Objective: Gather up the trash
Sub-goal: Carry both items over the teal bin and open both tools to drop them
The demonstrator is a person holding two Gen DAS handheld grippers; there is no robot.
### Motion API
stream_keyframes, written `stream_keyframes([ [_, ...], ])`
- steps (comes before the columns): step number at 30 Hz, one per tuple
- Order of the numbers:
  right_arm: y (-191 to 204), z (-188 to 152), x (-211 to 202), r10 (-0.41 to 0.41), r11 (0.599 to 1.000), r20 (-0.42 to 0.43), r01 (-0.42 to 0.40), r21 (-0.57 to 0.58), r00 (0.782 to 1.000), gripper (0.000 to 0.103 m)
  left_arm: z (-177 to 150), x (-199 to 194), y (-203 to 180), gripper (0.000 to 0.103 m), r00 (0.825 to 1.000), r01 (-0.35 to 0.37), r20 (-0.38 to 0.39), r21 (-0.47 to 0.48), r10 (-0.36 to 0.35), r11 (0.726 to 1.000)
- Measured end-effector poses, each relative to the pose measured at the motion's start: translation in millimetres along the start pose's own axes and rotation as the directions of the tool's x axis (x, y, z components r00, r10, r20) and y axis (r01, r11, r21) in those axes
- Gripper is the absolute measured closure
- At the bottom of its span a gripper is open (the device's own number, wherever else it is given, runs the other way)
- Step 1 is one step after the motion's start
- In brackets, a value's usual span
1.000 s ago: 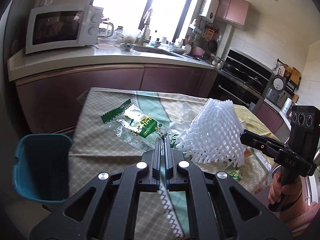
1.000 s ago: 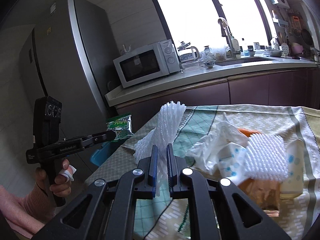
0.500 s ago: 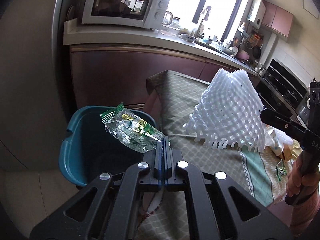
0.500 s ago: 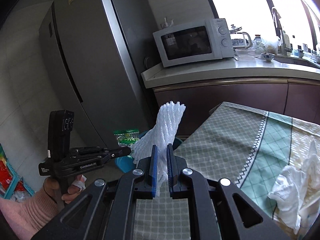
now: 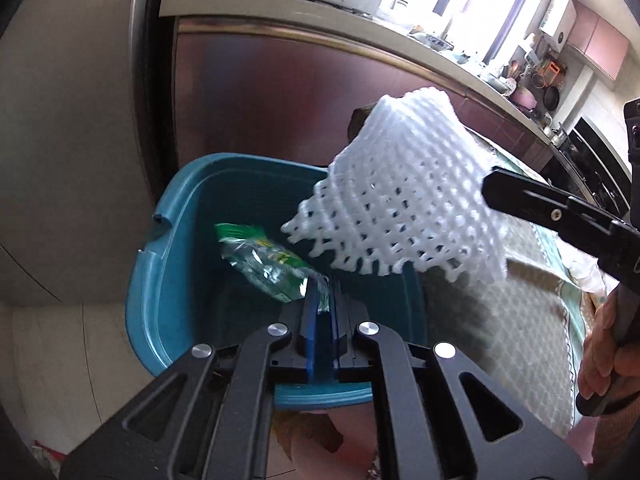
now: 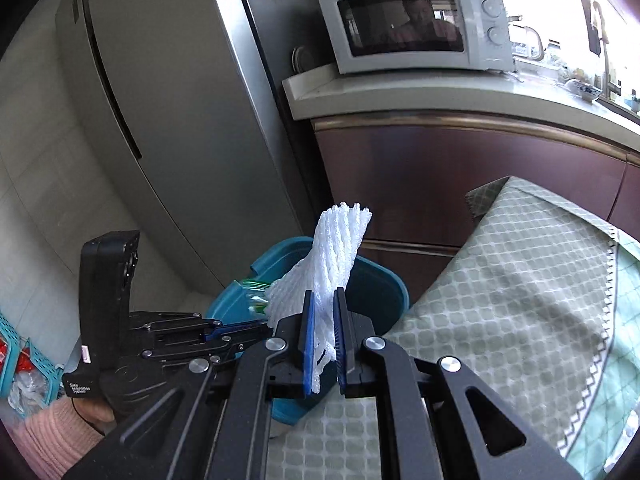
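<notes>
Right under my left fingers sits the teal bin (image 5: 160, 280), its mouth wide below me. My left gripper (image 5: 322, 304) is pinching the corner of the green snack wrapper (image 5: 268, 264), and the jaws are just starting to part, the wrapper's edge between the blue pads; the bag dangles out ahead of the tips, inside the bin's rim. Over to the right of those fingers my right gripper (image 6: 323, 320) is clamped tight on the white foam net (image 6: 332, 256), which stands up from between the pads and fans out above the bin's far right edge. Nothing blocks the drop. Just right of the bin comes the table corner with its checked cloth (image 6: 520, 300). Behind the bin stand the maroon cabinet (image 5: 280, 92) and the grey fridge (image 6: 168, 120), with the microwave (image 6: 408, 24) on the counter above. My right hand (image 5: 608, 344) grips its handle at the edge of the left view; my pink sleeve (image 6: 52, 436) shows low left of the right fingers.

A second ago both pieces were over the tablecloth and the bin was off to the left of my left fingers; now both hang at the bin.
</notes>
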State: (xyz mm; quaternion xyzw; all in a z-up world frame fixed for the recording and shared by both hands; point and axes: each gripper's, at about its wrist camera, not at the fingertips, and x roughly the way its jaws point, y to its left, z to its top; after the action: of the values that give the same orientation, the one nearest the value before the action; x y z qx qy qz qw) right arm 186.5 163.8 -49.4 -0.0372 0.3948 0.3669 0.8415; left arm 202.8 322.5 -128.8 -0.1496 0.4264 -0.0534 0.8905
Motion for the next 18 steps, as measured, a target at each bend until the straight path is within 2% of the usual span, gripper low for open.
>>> stream_keyframes([
  [5, 4.2, 0.5, 30.6, -0.021, 1.000, -0.080, 0.020, -0.008, 0.997, 0.091, 4.6, 13.1, 10.0, 0.094, 1.000, -0.013, -0.003, -0.031, 0.013, 0.999],
  [8, 3.1, 1.4, 40.1, -0.021, 1.000, -0.121, 0.023, 0.010, 0.992, 0.084, 2.8, 16.2, 16.6, 0.093, 1.000, -0.021, 0.000, -0.041, 0.021, 0.999],
  [12, 1.4, 1.9, 30.7, -0.020, 1.000, -0.109, 0.021, 0.012, 0.994, 0.075, -8.0, 12.2, 11.2, 0.090, 1.000, -0.026, 0.007, -0.042, 0.026, 0.999],
  [18, -8.2, -4.1, 8.9, -0.003, 1.000, -0.096, 0.005, 0.025, 0.995, 0.074, -22.7, 2.7, 0.6, 0.089, 0.999, -0.030, 0.021, -0.041, 0.031, 0.999],
])
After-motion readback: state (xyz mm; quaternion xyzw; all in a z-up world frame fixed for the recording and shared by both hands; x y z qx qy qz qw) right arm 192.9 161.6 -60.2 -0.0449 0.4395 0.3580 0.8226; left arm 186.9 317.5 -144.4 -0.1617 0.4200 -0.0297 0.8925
